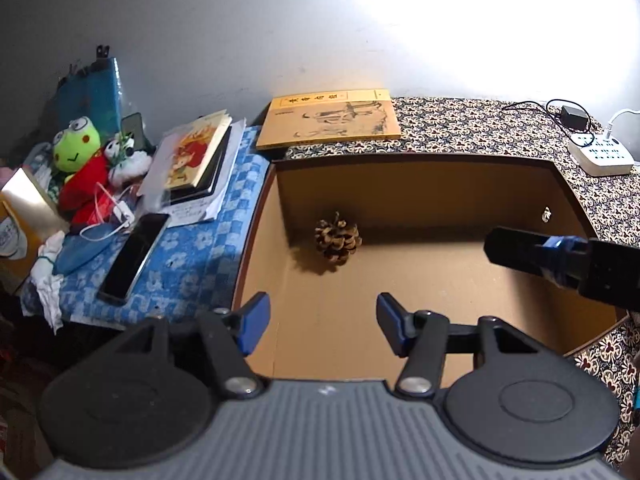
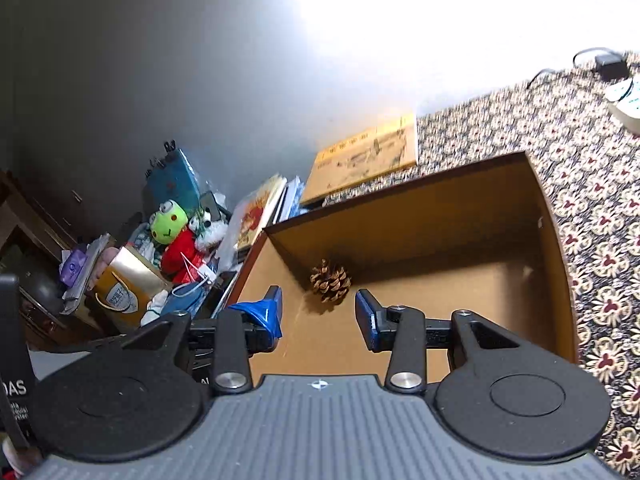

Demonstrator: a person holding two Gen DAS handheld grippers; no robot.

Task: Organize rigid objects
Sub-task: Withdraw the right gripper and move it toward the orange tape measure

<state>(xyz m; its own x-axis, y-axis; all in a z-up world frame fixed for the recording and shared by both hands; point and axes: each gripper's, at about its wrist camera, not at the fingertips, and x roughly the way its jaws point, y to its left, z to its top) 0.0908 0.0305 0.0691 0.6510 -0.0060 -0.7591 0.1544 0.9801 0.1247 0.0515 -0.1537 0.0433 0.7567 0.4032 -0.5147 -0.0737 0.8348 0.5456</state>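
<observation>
A brown pine cone (image 1: 337, 240) lies inside an open cardboard box (image 1: 400, 192), close to its back left corner. My left gripper (image 1: 322, 304) hovers over the box's near left part, open, with nothing between its blue pads. In the left wrist view, one finger of the right gripper (image 1: 520, 248) reaches in from the right over the box. In the right wrist view the pine cone (image 2: 330, 280) sits beyond and below my right gripper (image 2: 318, 308). That gripper is open and empty above the box (image 2: 400, 220).
A yellow book (image 1: 332, 120) lies behind the box on the patterned cloth (image 1: 480, 124). To the left, on a blue checked cloth (image 1: 192, 272), are a phone (image 1: 134, 258), stacked books (image 1: 196, 156) and a plush frog (image 1: 76, 146). A white power strip (image 1: 600, 156) sits far right.
</observation>
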